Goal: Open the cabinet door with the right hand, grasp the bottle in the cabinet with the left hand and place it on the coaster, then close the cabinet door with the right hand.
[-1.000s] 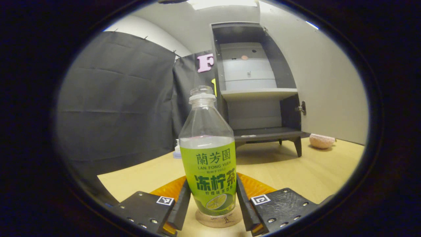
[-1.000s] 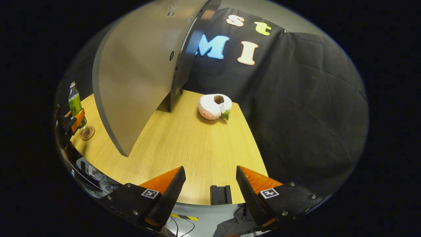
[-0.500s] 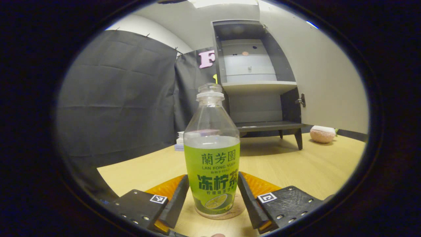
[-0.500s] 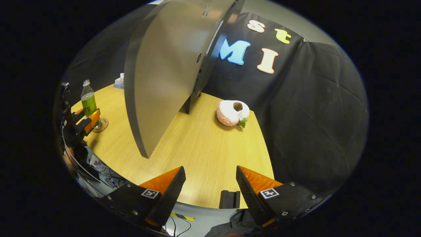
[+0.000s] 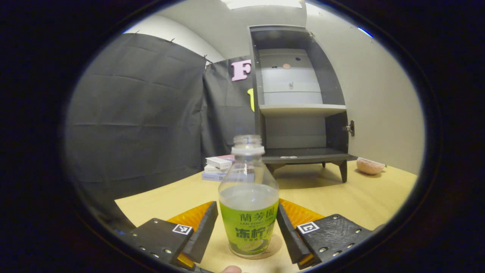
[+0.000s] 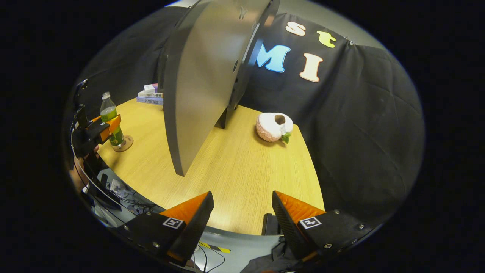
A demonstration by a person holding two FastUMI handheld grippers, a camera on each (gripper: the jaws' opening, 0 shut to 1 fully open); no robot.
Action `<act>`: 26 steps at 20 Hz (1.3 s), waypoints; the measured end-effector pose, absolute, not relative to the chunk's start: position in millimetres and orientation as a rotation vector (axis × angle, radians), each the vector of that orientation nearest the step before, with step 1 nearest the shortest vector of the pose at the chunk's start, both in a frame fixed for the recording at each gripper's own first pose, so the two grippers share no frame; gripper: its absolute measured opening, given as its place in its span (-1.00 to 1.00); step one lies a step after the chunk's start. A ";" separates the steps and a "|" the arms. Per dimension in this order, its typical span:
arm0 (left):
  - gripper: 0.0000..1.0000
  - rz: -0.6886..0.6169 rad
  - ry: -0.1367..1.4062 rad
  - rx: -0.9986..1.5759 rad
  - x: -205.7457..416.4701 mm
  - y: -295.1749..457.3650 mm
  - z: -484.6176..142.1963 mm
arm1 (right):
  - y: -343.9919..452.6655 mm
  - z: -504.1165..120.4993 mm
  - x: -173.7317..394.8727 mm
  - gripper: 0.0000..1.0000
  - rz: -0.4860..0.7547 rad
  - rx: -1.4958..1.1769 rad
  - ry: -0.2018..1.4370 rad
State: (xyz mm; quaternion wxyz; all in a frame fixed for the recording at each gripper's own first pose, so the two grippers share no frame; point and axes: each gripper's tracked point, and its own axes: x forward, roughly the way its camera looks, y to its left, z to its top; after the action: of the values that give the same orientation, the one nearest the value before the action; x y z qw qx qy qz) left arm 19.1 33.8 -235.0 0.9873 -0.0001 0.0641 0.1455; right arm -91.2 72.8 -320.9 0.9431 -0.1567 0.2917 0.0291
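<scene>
Now the bottle (image 5: 248, 204) stands upright on the round coaster (image 5: 273, 245), near the front edge of the wooden surface (image 5: 333, 197). The left gripper (image 5: 247, 235) has one finger on each side of the bottle's lower part, very close to the label, but a thin gap seems to show on both sides, so it cannot be told for sure whether the fingers press on it. In the right gripper view the same bottle (image 6: 111, 125) is seen at the far left with the left gripper (image 6: 101, 129) around it, and the coaster (image 6: 123, 145) under it.

The cabinet (image 5: 299, 102) stands at the back of the surface on short legs, with its door (image 6: 204, 83) swung wide open. The door's free lower corner reaches far out over the surface, well apart from the bottle. Between the door and the black cloth wall, a broad bare part of the surface lies open, with a pink plush toy (image 6: 273, 127) on it near the back. A small stack of boxes (image 5: 219, 167) lies beside the cabinet, behind the bottle.

The right gripper (image 6: 242, 216) is open and holds nothing; it hangs over the front edge of the surface.

The bottle is clear plastic, without a cap, with a green label and pale liquid up to the shoulder.
</scene>
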 end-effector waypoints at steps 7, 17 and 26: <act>0.69 0.239 0.055 0.111 22.6 30.7 -167.9 | 65.3 -299.6 -88.7 0.90 0.003 -0.204 0.541; 0.77 0.154 -0.121 0.131 39.0 -0.9 -28.9 | 63.8 -127.3 -31.6 0.90 0.032 -0.034 0.182; 0.68 0.057 -0.055 0.100 26.1 -49.8 20.4 | 78.9 12.2 -29.4 0.89 0.130 0.066 -0.121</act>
State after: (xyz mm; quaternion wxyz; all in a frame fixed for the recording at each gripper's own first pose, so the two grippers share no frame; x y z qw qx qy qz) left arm 26.1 -49.8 20.4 0.9980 0.0498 -0.0275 0.0286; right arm -29.4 78.9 12.2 0.9955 0.0327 -0.0605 0.0648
